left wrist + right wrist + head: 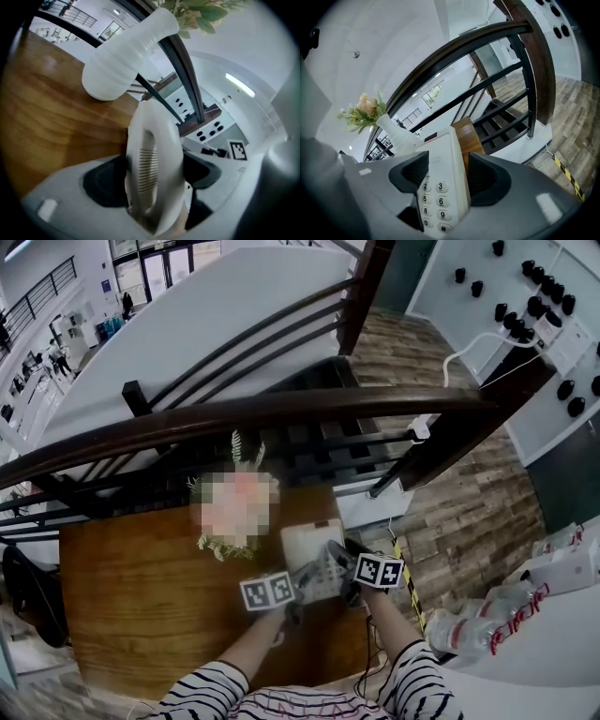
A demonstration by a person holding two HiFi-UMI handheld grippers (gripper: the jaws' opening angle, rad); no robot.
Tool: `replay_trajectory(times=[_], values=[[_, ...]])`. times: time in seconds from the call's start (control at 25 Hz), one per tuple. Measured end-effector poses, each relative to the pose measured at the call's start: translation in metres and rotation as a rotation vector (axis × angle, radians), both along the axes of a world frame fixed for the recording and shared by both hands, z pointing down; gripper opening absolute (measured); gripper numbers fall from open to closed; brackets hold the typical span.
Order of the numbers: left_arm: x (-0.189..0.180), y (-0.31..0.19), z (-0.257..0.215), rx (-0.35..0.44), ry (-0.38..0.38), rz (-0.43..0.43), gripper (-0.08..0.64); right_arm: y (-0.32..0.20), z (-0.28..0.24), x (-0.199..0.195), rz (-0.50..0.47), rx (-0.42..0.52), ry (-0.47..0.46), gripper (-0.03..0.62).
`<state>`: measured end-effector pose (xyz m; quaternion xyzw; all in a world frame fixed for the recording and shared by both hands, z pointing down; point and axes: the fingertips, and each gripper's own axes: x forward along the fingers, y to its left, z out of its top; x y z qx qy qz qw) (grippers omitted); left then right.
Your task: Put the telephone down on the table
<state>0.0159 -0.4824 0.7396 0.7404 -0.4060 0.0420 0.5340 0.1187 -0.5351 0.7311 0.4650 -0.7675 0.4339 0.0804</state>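
Observation:
A white telephone (312, 551) lies on the wooden table (141, 596) near its right edge, with both grippers at it. My left gripper (152, 178) has the handset (157, 136) between its black pads (101, 180), standing wide and not squeezing it. In the right gripper view the keypad body (440, 183) sits between the jaws of my right gripper (445, 176). A thin gap shows at the right pad (485, 176). In the head view the left gripper (302, 579) is at the phone's near edge and the right gripper (342, 561) at its right side.
A white vase of flowers (126, 61) stands on the table just beyond the phone, left of it in the head view. A dark wooden railing (281, 409) runs behind the table. The table's right edge (469, 133) drops to a plank floor (469, 512) and stairs.

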Motion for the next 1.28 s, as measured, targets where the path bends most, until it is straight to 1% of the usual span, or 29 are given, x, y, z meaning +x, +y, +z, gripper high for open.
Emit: replay_trajectory(times=[0.16,0.28,0.36,0.52,0.6,0.68,0.84,0.92,1.04,1.08,1.12,1.28], values=[[-0.001,0.006,-0.003,0.014,0.002,0.017,0.371,0.008,-0.005,0.008,0.021,0.008,0.01,0.267],[-0.002,0.009,-0.013,0.065,-0.003,0.022,0.37,0.018,-0.011,0.013,0.033,0.015,0.005,0.259],[-0.004,0.013,-0.02,0.093,-0.012,0.023,0.371,0.024,-0.021,0.013,0.045,0.037,-0.007,0.253],[-0.009,0.025,-0.03,0.126,-0.028,0.021,0.365,0.04,-0.04,0.011,0.06,0.083,-0.028,0.23],[-0.014,0.033,-0.037,0.165,-0.051,0.014,0.323,0.052,-0.049,0.012,0.076,0.106,-0.04,0.208],[-0.02,0.039,-0.051,0.22,-0.069,0.002,0.256,0.065,-0.057,0.014,0.093,0.124,-0.041,0.19],[-0.033,0.054,-0.079,0.302,-0.121,-0.031,0.193,0.093,-0.078,0.02,0.12,0.171,-0.029,0.148],[-0.038,0.065,-0.091,0.334,-0.144,-0.053,0.147,0.109,-0.089,0.022,0.128,0.199,-0.029,0.117],[-0.042,0.083,-0.104,0.37,-0.163,-0.075,0.112,0.132,-0.105,0.021,0.106,0.248,-0.028,0.058],[-0.041,0.091,-0.106,0.377,-0.172,-0.074,0.104,0.14,-0.11,0.02,0.096,0.26,-0.032,0.02],[-0.04,0.098,-0.107,0.381,-0.181,-0.071,0.092,0.148,-0.113,0.02,0.09,0.269,-0.036,0.0],[-0.037,0.13,-0.117,0.401,-0.195,-0.076,0.029,0.178,-0.126,0.022,0.088,0.298,-0.036,0.0]])
